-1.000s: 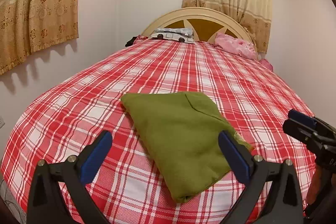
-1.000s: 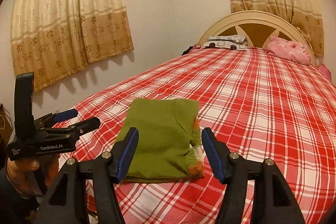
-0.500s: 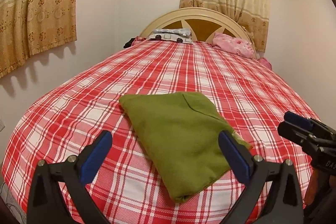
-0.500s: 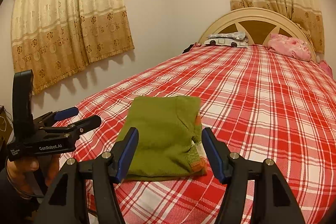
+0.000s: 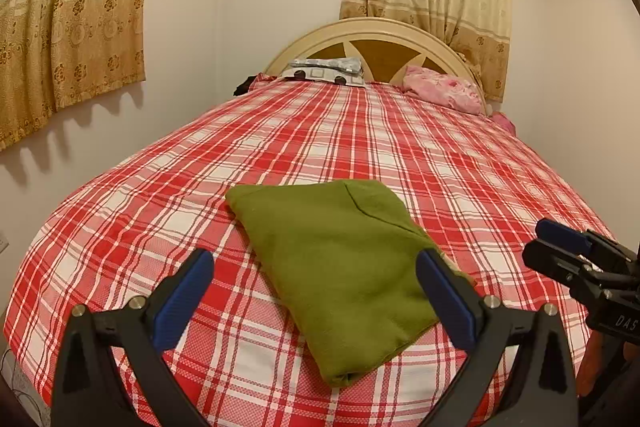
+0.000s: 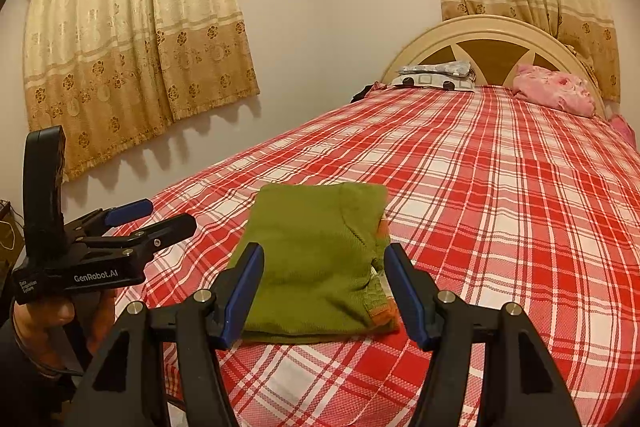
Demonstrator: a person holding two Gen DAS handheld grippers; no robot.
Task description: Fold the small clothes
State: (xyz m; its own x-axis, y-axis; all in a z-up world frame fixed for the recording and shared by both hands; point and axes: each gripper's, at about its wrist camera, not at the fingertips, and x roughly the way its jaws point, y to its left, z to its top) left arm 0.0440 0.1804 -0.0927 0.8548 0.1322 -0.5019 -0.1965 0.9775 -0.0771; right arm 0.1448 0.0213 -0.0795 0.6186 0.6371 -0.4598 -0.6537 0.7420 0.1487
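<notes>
Folded green garment (image 5: 340, 267) lies flat on the bed (image 5: 360, 131). Left claw (image 5: 316, 291) gapes just short of it, empty. Right claw (image 6: 324, 291) is spread too, holding nothing, fingers flanking the garment's near end.

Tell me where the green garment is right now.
The green garment lies folded on the checked bedspread near the foot of the bed, in front of both open grippers, left and right, touching neither.

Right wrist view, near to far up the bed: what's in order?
Right hand-held gripper → green garment → bare plaid sheet → grey patterned pillow → headboard.
</notes>
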